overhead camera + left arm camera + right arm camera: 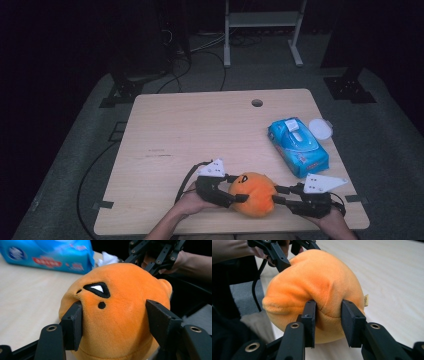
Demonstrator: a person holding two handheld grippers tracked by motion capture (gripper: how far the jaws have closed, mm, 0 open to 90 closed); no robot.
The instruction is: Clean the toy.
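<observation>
The wooden table point(190, 130) carried everything, its near edge by the person's forearms. On its right side lay a blue wipes pack point(298, 146), with a small white lid point(320, 128) just beside it at the far right. Near the front edge sat the orange plush toy point(252, 194) — round, with a black-stitched eye — held from both sides at once. The left gripper point(240, 188) was clamped on the toy's face side, its pads point(74, 325) pressing into the fabric on either side of the stitched eye. The right gripper point(281, 194) pinched a fold of the toy's opposite side — the plush bulged between its pads point(310, 322).
</observation>
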